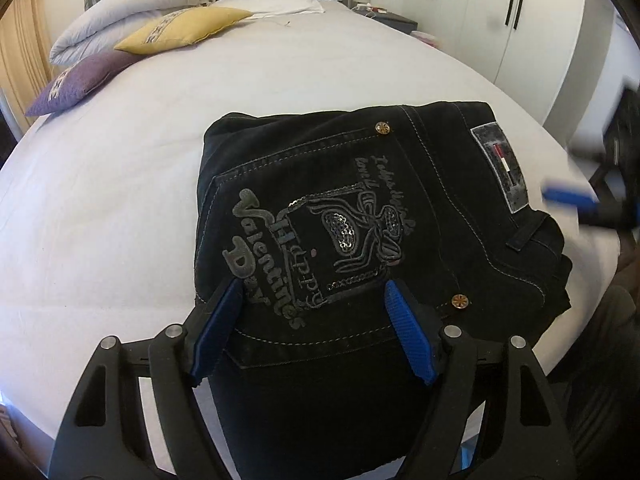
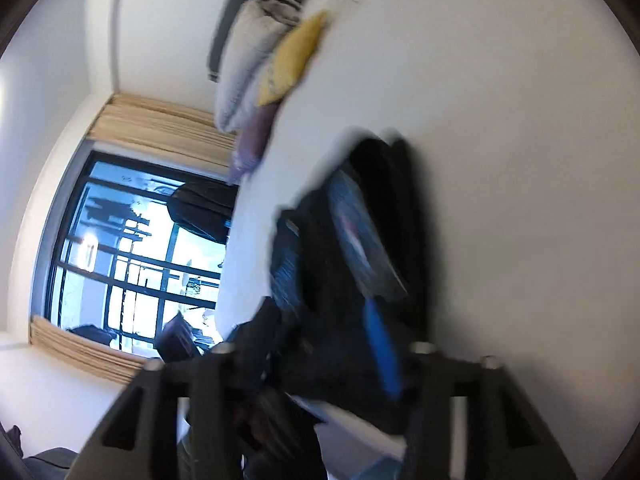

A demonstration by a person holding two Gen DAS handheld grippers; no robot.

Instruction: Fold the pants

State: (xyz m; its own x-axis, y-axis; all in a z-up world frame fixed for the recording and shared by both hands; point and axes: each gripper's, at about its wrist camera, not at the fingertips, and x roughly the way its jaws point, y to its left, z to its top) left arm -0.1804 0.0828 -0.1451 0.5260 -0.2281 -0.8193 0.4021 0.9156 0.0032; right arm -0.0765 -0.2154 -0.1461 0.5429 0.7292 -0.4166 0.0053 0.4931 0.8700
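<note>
Black jeans (image 1: 360,220) lie folded in a compact stack on the white bed (image 1: 120,200), back pocket with a "Happy Valentines Day" print facing up. My left gripper (image 1: 312,296) is open just above the near part of the stack, blue pads (image 1: 218,328) either side of the pocket print, holding nothing. The right gripper (image 1: 572,200) shows blurred at the right edge of the left wrist view, beside the waistband label. In the right wrist view the image is rolled and blurred; the jeans (image 2: 360,240) fill the space between its fingers (image 2: 384,356).
Pillows are piled at the head of the bed: a purple cushion (image 1: 76,84), a yellow cushion (image 1: 184,28) and white pillows (image 1: 132,4). White wardrobe doors (image 1: 500,20) stand at the far right. A window (image 2: 132,260) with a beige blind shows in the right wrist view.
</note>
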